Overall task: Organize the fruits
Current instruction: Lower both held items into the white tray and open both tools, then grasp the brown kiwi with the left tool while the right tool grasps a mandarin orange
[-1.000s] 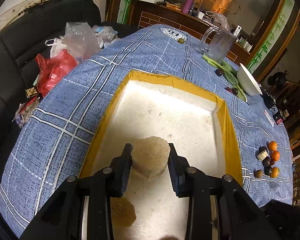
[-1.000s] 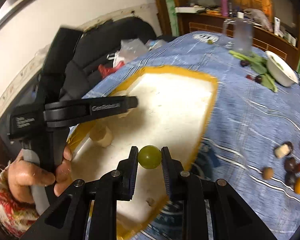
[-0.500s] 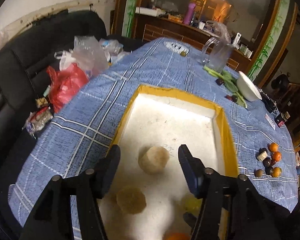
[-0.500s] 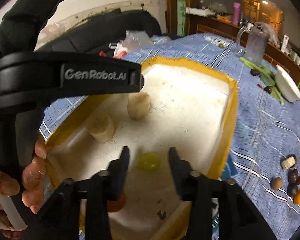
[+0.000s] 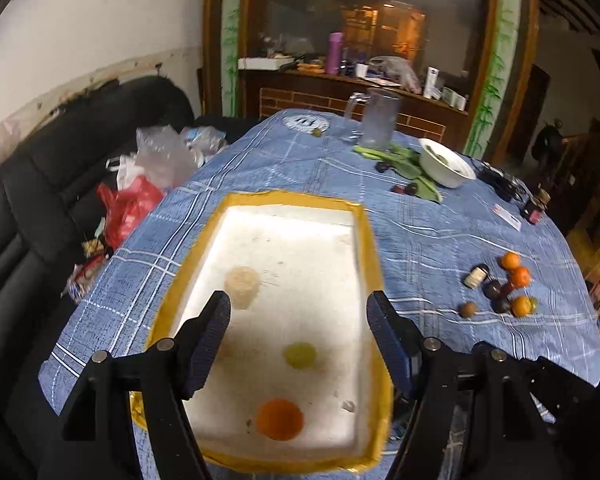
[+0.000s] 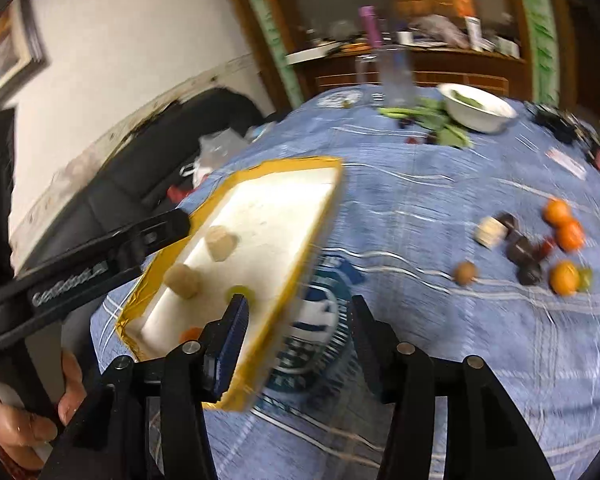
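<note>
Setting: dim dining room, round tabletop (image 5: pixel 440 240) under a blue plaid cloth, black sofa along the left, cluttered sideboard at the far end.
Tray: white foam tray with yellow taped rim (image 5: pixel 370 240), near-left part of the tabletop, long axis running near to far.
In tray: two pale beige cylindrical chunks (far one (image 5: pixel 242 286), other one mostly hidden behind the left finger in the left view, both clear in the right view), a green round fruit (image 5: pixel 299 355) and an orange round fruit (image 5: pixel 279 419) nearest the viewer.
Loose cluster: small oranges, dark plum-like fruits, a brown round fruit and a small pale cylinder piece (image 6: pixel 534 246), on bare cloth well right of the tray; more small dark fruits far off beside the white ceramic bowl (image 5: pixel 446 164).
Left tool: (image 5: pixel 298 334) jaws opening, wide, nothing between them; hangs over the tray's near half, pointing down at it.
Right tool: (image 6: pixel 298 332) jaws opening, medium gap, nothing gripped; straddles the tray's right rim and the cloth beside it. Frame is motion-blurred.
Key relation: cluster lies right and slightly far of both tools; right tool is clearly nearer, with open cloth between. Left tool would have to cross the tray rim to reach it.
Judgement: next pick likely goes to the right tool, brown fruit (image 6: pixel 465 272) being the closest piece.
Risk: pieces in the cluster sit touching, so a wide approach could nudge neighbours.
</note>
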A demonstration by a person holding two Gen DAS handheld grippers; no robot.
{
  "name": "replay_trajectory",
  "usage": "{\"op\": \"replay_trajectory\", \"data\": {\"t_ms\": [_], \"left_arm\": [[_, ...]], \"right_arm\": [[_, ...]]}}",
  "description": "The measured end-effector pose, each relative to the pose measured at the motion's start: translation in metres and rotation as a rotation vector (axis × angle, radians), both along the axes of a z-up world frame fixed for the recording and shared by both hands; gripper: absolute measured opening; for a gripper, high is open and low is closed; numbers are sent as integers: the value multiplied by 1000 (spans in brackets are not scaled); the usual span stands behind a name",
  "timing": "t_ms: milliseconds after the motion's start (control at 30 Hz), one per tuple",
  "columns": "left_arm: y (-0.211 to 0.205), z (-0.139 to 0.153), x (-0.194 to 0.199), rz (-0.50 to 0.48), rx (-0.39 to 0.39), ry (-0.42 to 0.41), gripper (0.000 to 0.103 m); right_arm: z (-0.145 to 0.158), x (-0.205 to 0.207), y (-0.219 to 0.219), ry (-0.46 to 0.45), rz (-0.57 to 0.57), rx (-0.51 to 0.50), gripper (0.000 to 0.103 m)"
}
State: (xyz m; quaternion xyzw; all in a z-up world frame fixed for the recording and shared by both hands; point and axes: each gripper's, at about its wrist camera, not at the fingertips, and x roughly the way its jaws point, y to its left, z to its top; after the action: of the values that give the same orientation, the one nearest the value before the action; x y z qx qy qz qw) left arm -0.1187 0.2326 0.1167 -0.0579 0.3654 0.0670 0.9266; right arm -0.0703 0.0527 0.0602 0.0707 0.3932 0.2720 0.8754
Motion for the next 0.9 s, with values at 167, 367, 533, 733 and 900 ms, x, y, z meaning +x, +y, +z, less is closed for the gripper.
{"op": "replay_trajectory", "data": {"t_ms": [167,367,533,733,900], "left_arm": [[-26,4,-10,-42,37,-11,72],[-45,1,-13,-76,44,7,72],[-49,-6,-10,-84,20,27,76],[-61,-23,1,-120,-16,76,76],[-91,-37,18,-213,-40,113,76]], "right_arm": [[-4,-9,-39,28,-81,57,59],[-8,-20,-73,34,-139,68,59],[-9,-22,-109,23,-219,48,67],[-23,-11,-156,56,-322,5,68],[-33,16,-179,90,-363,-43,68]]}}
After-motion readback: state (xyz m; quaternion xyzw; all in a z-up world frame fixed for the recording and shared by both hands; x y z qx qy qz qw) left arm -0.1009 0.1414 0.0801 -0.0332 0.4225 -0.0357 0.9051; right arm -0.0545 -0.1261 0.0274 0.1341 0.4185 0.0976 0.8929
